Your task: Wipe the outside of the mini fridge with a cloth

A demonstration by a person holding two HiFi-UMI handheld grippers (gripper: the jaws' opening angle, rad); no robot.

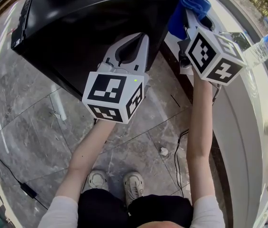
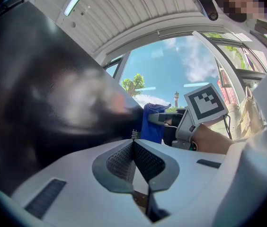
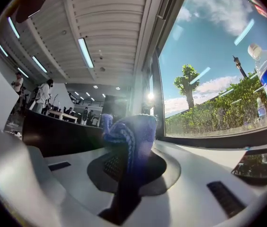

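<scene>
The black mini fridge is occupying the upper left of the head view. At upper right, the right gripper is clamping a blue cloth at the fridge's edge. At centre, the left gripper is pointing at the fridge with its jaws pressed together, empty.

Bright daylight, lens flare, fisheye edges

Grey marble-look tile floor, thin dark joints, black power adapter with cable at lower left. White curved sill along right side, clear water bottle on it. Large windows — blue sky, clouds, green trees, hedge. Slatted white ceiling, long light strips. Distant people near tables in dimmer interior.
</scene>
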